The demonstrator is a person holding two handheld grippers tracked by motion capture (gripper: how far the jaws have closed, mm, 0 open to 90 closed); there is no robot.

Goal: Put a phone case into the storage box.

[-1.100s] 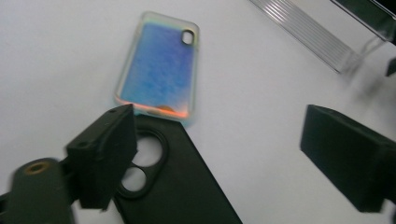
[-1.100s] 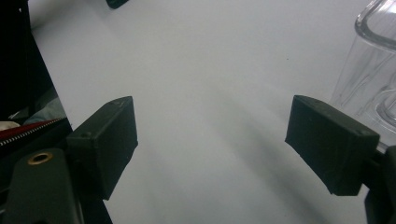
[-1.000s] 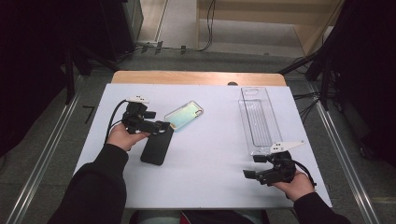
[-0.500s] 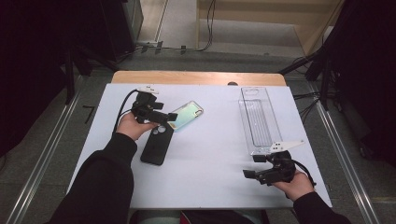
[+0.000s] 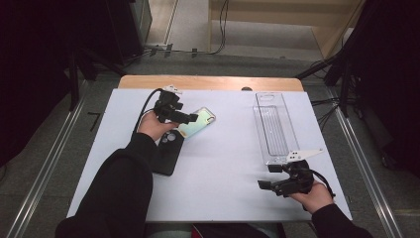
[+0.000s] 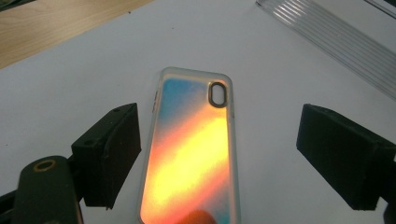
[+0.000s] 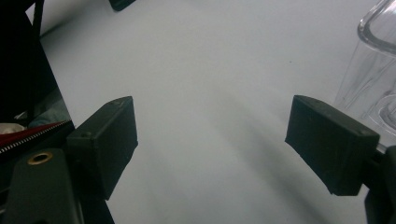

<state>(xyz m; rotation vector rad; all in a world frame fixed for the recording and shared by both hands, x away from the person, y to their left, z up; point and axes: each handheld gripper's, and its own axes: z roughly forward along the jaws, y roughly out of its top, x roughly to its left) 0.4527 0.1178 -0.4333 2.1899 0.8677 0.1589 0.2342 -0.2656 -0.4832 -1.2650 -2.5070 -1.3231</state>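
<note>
Clearly the iridescent phone case (image 6: 191, 149) lies flat on the white bench (image 5: 228, 163), framed between the left gripper (image 5: 190, 118)'s released jaws, untouched. Light, thin, likely slick and flexible; pinch across its long edges.

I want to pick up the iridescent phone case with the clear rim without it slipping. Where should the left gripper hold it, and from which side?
Grip the iridescent phone case across its two long clear edges, coming from above at its near short end. It lies flat on the white table, and the open left gripper already straddles its narrow width.
</note>
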